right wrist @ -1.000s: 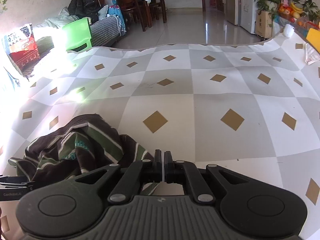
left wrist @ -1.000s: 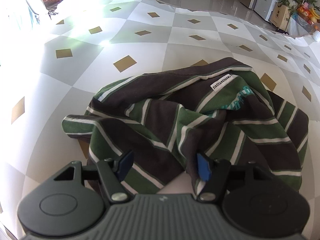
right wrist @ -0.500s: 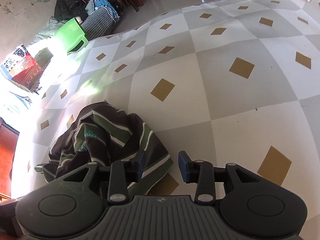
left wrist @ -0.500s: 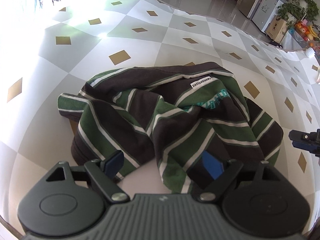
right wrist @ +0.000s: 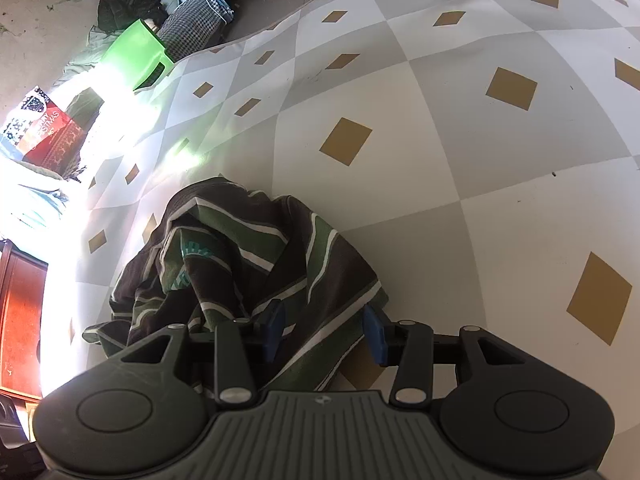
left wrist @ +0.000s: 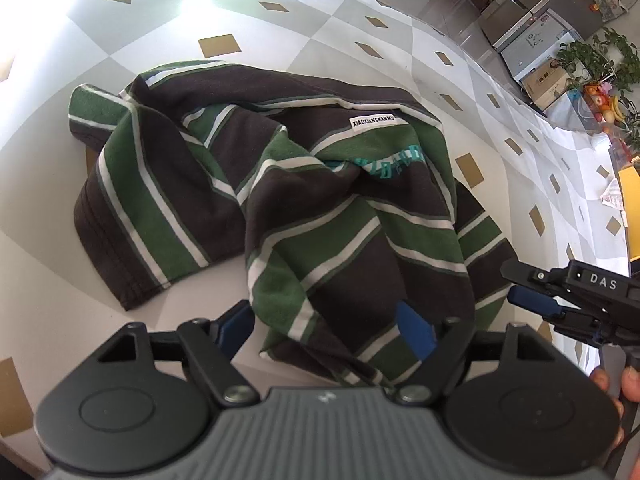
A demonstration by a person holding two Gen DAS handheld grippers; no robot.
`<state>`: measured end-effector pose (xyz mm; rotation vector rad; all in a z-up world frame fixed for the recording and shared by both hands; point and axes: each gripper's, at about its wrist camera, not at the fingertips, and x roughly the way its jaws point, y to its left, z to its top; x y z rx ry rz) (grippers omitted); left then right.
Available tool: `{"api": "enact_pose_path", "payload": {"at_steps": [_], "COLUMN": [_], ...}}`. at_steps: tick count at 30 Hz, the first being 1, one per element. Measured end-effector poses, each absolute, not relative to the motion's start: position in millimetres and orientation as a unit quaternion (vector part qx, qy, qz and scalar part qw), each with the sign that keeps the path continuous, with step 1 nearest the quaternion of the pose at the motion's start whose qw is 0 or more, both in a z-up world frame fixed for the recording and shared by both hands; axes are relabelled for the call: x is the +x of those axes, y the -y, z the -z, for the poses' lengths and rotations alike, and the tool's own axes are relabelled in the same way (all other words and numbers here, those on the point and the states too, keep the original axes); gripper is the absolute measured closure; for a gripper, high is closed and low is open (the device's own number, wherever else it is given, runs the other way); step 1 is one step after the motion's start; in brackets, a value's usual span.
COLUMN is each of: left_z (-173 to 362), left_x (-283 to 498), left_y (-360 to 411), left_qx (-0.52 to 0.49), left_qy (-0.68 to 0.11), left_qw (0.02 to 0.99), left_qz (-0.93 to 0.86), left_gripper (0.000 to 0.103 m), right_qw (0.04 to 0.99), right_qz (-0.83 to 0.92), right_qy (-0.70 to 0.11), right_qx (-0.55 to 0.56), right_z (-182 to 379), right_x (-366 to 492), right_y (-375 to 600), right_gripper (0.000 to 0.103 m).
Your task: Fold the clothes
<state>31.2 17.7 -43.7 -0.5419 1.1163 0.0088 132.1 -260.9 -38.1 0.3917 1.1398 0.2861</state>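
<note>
While reaching for the crumpled striped shirt on the checkered tablecloth, straddles its near hem with left claw and right claw, jaws apart, nothing clamped yet. Next needs closing on edges. Unlike before, right just opening, left just narrowing.

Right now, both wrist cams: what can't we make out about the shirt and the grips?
- Striped shirt, near hem: left wrist view, hidden behind the left gripper body.
- Its sleeves and collar: both views, lost in the crumples.
- Right gripper: right wrist view, cloth between its just-opening jaws; pad contact unclear.
- Person's hand: left wrist view, cut off by the edge.
</note>
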Motion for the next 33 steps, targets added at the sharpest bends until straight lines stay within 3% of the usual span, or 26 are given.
{"api": "enact_pose_path", "payload": {"at_steps": [3, 10, 14, 22, 26, 28, 33], "left_z": [48, 52, 50, 52, 52, 51, 45], "left_x": [34, 37, 35, 35, 35, 35, 33], "left_y": [-16, -11, -10, -10, -8, -10, -15], "left_qx": [-0.263, -0.259, -0.247, -0.243, -0.232, -0.232, -0.215], "left_qy": [-0.526, -0.523, -0.514, -0.512, -0.510, -0.506, -0.490], "left_qw": [0.809, 0.812, 0.821, 0.824, 0.828, 0.830, 0.844], "left_qz": [-0.002, -0.014, -0.015, -0.018, -0.019, -0.020, -0.034], "left_gripper": [0.043, 0.055, 0.069, 0.073, 0.074, 0.076, 0.081], "right_qw": [0.810, 0.810, 0.810, 0.816, 0.822, 0.830, 0.864], "right_qz": [-0.134, -0.128, -0.112, -0.106, -0.122, -0.127, -0.140], "right_qy": [-0.539, -0.542, -0.551, -0.553, -0.547, -0.538, -0.481], "right_qx": [0.189, 0.183, 0.166, 0.133, 0.098, 0.083, 0.051], "right_z": [42, 47, 53, 61, 60, 57, 34], "right_x": [133, 137, 138, 137, 135, 133, 128], "right_y": [258, 249, 243, 231, 221, 218, 218], "right_gripper": [0.060, 0.060, 0.060, 0.061, 0.090, 0.097, 0.098]}}
